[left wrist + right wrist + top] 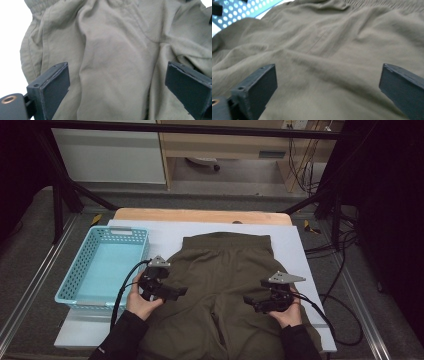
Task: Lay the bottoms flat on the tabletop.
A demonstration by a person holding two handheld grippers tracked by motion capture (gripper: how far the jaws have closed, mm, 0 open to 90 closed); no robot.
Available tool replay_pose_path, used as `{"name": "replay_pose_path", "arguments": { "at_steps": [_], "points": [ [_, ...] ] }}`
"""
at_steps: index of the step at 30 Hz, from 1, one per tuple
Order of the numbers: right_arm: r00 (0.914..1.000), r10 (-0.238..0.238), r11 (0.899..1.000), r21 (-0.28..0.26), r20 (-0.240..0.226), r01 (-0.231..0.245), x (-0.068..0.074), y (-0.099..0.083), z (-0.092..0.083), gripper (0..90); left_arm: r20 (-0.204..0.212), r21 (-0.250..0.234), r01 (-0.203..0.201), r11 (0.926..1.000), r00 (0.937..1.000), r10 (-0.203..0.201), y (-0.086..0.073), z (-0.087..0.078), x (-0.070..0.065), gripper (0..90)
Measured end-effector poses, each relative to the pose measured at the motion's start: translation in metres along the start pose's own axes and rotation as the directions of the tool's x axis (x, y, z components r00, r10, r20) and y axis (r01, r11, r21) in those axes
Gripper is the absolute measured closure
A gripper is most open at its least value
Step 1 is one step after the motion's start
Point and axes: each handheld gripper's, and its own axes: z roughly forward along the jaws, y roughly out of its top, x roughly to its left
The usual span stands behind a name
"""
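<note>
Just right of the blue basket, the olive trousers lie flat on the white board; their long axis runs from you to the far edge, waistband farthest, legs toward you; your left gripper sits at the basket-side hip, jaws released, nothing between; your right gripper, farther from the basket, is likewise released, above the cloth.

A turquoise perforated basket is set on the white board at its left edge. A wooden tabletop is seen beyond, and black cables are strewn over the grey floor.
</note>
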Motion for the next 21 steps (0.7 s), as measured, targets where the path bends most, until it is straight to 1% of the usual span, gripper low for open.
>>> {"name": "replay_pose_path", "arguments": {
  "at_steps": [2,5,6,8,10,13,16,18,21],
  "points": [
    [1.0000,-0.004,1.000,0.005,-0.003,0.004,0.002,-0.002,-0.001,0.3,-0.009,0.000,-0.011,0.9999,0.9999,0.011,0.005,0.000,-0.002,5.6],
    [1.0000,-0.005,1.000,-0.001,-0.008,0.005,0.005,-0.006,-0.006,0.1,-0.008,-0.004,-0.005,1.0000,1.0000,0.005,0.011,0.002,-0.002,5.6],
    [0.9999,-0.014,1.000,-0.005,-0.007,0.014,0.005,-0.006,-0.007,0.1,-0.006,-0.002,-0.004,1.0000,1.0000,0.004,0.012,0.002,-0.001,5.6],
    [0.9999,-0.015,1.000,-0.008,-0.006,0.015,0.007,-0.007,-0.010,0.1,0.000,0.003,-0.002,1.0000,1.0000,0.002,0.016,0.004,-0.001,5.6],
    [0.9998,-0.018,1.000,-0.011,-0.004,0.018,0.008,-0.007,-0.013,0.1,-0.009,0.010,-0.009,0.9999,0.9999,0.009,0.019,0.005,-0.001,5.6],
    [0.9999,-0.008,1.000,-0.022,-0.006,0.008,0.010,-0.008,-0.014,0.1,-0.017,0.017,-0.005,0.9998,0.9998,0.006,0.023,0.007,0.000,5.6],
    [1.0000,-0.003,1.000,-0.021,-0.009,0.003,0.011,-0.009,-0.015,0.1,-0.034,0.019,0.000,0.9998,0.9994,0.001,0.030,0.008,0.003,5.8],
    [1.0000,-0.003,1.000,-0.020,-0.005,0.003,0.011,-0.009,-0.015,0.1,-0.035,0.020,0.004,0.9998,0.9994,-0.004,0.034,0.009,0.008,6.5],
    [1.0000,-0.003,1.000,-0.020,-0.002,0.003,0.011,-0.009,-0.015,0.1,-0.048,0.023,0.020,0.9995,0.9987,-0.019,0.041,0.013,0.016,7.6]
  ]
}}
